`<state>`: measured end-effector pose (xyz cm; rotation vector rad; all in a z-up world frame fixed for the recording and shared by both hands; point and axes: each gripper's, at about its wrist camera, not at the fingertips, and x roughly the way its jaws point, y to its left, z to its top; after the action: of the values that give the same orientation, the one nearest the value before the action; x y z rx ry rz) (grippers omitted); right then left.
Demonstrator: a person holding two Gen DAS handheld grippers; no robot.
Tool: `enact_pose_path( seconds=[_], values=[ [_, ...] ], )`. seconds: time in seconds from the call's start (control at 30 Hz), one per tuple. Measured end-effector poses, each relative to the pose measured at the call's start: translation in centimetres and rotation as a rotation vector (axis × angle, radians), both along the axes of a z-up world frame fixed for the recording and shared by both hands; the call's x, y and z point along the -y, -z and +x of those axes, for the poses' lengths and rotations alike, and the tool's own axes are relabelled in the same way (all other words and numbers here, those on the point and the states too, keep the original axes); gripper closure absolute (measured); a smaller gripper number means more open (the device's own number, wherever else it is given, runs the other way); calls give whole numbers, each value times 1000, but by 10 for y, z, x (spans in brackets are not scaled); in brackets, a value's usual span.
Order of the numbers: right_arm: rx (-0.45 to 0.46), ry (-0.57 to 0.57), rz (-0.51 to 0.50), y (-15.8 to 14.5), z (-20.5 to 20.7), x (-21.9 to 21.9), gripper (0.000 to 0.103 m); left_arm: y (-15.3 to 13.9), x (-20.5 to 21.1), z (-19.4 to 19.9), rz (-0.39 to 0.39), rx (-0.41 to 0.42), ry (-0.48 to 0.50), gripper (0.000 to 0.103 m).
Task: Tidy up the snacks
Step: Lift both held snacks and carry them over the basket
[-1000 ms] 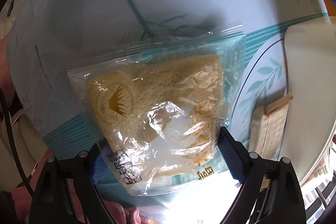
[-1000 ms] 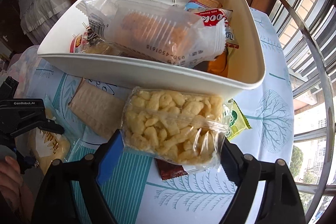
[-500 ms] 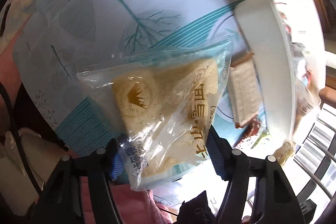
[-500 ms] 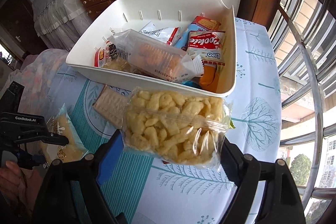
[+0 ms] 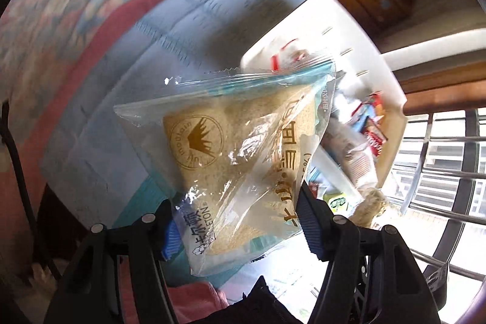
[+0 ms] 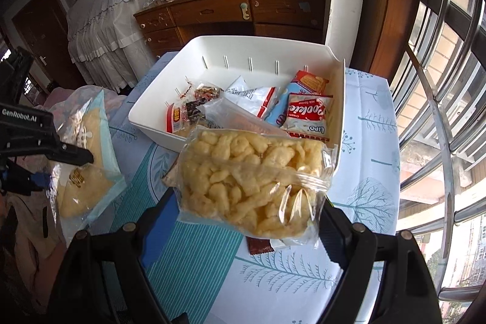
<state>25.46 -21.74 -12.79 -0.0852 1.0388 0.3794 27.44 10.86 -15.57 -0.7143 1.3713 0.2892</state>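
Clear crinkly film: left claw [image 5: 235,228] pinches the light, crushable bread packet [image 5: 240,160] at its lower end; right claw [image 6: 247,217] holds the puffed-snack bag [image 6: 255,181] by its sides, white bin [image 6: 267,50] beyond.

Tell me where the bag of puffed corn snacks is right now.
In the right wrist view the bag of puffed corn snacks is held between the right gripper's fingers, above the tablecloth just in front of the white bin.

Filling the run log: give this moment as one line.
left gripper: shut on bread packet | right gripper: shut on puffed-snack bag | white bin: part-filled
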Motion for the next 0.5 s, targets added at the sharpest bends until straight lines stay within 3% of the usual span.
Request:
enact_pose_path(
  seconds=[0.27,0.5],
  values=[
    [121,39,41,-12,14,2,18,-27,34,26,96,146,111,40],
    [220,76,36,-16,39,-3,18,-29,45,50,133,254,251,40]
  ],
)
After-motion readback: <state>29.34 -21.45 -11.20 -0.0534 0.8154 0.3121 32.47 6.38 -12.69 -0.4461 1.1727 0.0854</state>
